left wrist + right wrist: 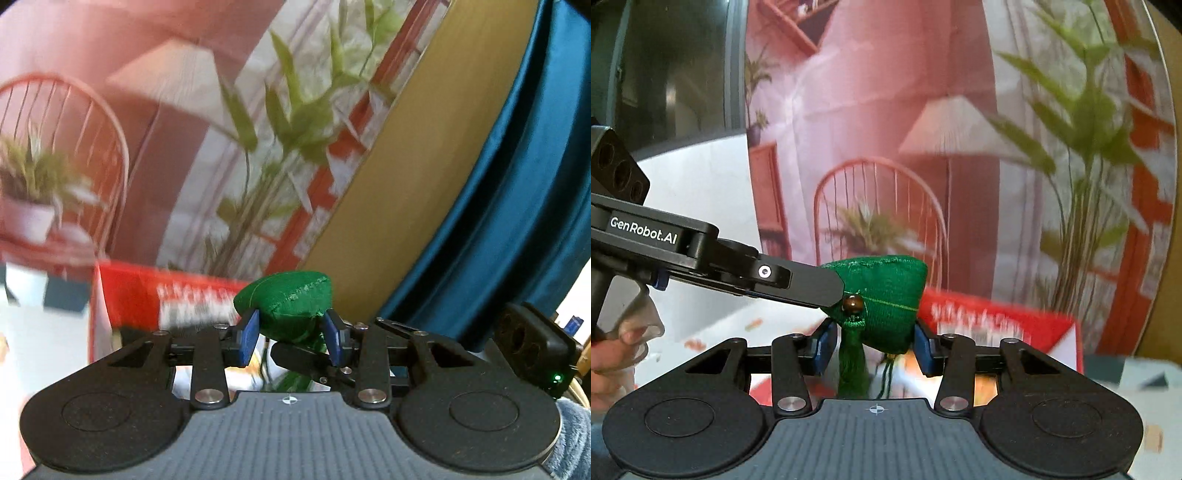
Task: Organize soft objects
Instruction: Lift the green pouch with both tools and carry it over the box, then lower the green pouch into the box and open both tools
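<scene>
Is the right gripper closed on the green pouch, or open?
Open, it seems: the right gripper has gaps beside the green pouch. The left gripper holds the pouch.

Staged indoor recording setup, not a lived-in room. Evidence: printed backdrop [871,122] depicting a pink interior, with a lamp [955,127], a wire-back chair [882,206] and a potted plant [29,184] all rendered flat on one curved sheet. Backdrop edge visible, bordered by a plain yellow-brown panel [402,155] and a draped teal curtain [517,192]. Dark glass or window area with grey frame [676,70] beyond the backdrop's other edge. Tall green leafy stems [291,122] in front of the backdrop; real or artificial, cannot tell. Red printed box [1001,325] and white surface [713,192] at working height. Overall: improvised studio or data-collection corner.
</scene>
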{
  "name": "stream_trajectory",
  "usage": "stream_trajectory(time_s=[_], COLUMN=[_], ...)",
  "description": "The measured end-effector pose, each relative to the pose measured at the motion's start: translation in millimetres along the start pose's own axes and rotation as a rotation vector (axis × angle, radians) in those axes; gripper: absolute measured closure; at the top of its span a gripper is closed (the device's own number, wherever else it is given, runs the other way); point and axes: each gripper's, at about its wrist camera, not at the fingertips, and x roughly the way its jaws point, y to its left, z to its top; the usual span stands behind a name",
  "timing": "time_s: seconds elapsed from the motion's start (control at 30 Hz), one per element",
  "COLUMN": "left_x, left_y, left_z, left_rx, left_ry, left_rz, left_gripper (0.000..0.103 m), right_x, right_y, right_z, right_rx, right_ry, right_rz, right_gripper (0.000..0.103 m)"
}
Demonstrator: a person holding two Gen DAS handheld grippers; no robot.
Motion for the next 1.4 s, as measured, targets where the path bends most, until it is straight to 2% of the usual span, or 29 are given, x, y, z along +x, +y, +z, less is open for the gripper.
stream_trajectory(time_s=[0.17, 0.33, 0.6, 0.8, 0.83, 0.9, 0.97, 1.17, 1.4], left_x=[9, 19, 52, 61, 61, 58, 53, 27, -21], left_y=[5, 20, 55, 69, 69, 70, 68, 57, 47], left_z=[29, 39, 21, 11, 11, 10, 9, -2, -39], left_rx=[0.042, 0.037, -0.017, -0.023, -0.02, -0.014, -0.004, 0.027, 0.04], left_ry=[-0.049, -0.039, 0.067, 0.121, 0.124, 0.125, 0.124, 0.116, 0.109], left_rz=[0.05, 0.098, 0.162, 0.196, 0.2, 0.206, 0.207, 0.222, 0.225], left_gripper=[0.063, 0.063, 0.063, 0.062, 0.061, 0.053, 0.052, 0.052, 0.052], right_x=[29, 64, 117, 132, 132, 128, 124, 94, 34], right_y=[-8, -13, -23, -27, -28, -29, -31, -35, -29], right_z=[35, 47, 18, -4, -7, -9, -11, -19, -33], right_rx=[-0.047, -0.047, 0.028, 0.064, 0.07, 0.072, 0.076, 0.107, 0.105], right_ry=[-0.044, -0.034, 0.102, 0.189, 0.197, 0.203, 0.206, 0.183, 0.111], right_rz=[-0.005, -0.001, 0.012, 0.001, -0.001, -0.012, -0.02, -0.032, -0.063], right_gripper=[0.062, 0.062, 0.062, 0.061, 0.06, 0.058, 0.054, 0.054, 0.054])
